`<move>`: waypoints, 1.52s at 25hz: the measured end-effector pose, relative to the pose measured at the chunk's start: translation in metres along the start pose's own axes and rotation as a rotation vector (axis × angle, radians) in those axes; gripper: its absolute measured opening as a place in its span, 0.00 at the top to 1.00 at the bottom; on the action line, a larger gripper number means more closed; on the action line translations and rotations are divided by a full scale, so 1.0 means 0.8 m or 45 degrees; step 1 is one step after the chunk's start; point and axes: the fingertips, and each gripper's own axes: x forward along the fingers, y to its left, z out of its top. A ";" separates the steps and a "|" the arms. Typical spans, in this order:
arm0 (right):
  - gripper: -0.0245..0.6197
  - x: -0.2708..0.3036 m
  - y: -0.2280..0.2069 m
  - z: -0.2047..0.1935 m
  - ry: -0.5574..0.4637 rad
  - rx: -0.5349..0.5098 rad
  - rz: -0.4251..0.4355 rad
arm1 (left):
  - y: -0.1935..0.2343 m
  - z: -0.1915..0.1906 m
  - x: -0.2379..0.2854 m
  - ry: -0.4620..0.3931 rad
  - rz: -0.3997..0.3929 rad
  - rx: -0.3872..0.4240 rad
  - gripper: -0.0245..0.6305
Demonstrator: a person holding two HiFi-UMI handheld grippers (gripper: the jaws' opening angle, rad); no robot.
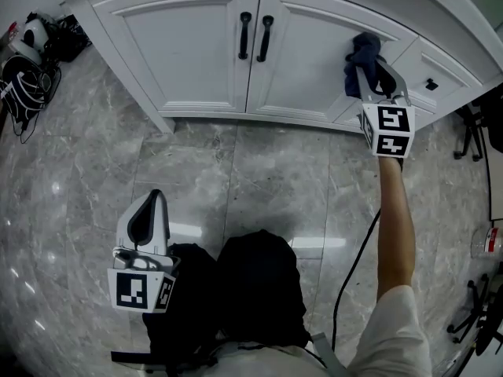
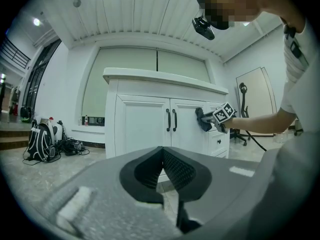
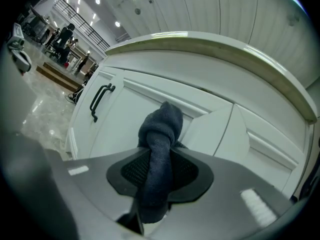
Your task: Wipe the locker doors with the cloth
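Observation:
My right gripper [image 1: 368,67] is shut on a dark blue cloth [image 1: 361,56], bunched and sticking out past the jaws. The cloth [image 3: 161,129] presses against the right white door [image 1: 310,49] of the locker, near that door's right edge, beside the drawer front [image 3: 215,129]. Two black handles [image 1: 255,36] sit where the left door [image 1: 185,42] and right door meet. My left gripper [image 1: 147,218] hangs low over the floor, well back from the doors, shut with nothing between its jaws. In the left gripper view the cloth [image 2: 203,119] shows against the door.
Grey marble floor [image 1: 236,171] lies in front of the locker. Bags and cables [image 1: 31,61] lie at the far left against the wall. Office chair legs [image 1: 471,132] stand at the right. A black cable [image 1: 350,273] trails across the floor below my right arm.

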 end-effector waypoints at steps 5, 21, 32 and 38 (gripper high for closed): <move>0.80 -0.021 0.014 0.022 -0.082 0.016 0.022 | -0.001 0.000 0.001 0.001 -0.001 -0.003 0.96; 0.80 0.053 0.237 0.039 -0.119 0.112 0.379 | 0.005 -0.002 -0.005 0.016 0.020 0.004 0.96; 0.80 0.049 0.175 -0.020 -0.017 0.086 0.284 | 0.003 0.002 -0.003 0.011 0.019 0.013 0.96; 0.80 0.032 0.121 -0.064 0.061 0.057 0.205 | -0.001 -0.001 -0.002 0.014 0.007 0.010 0.96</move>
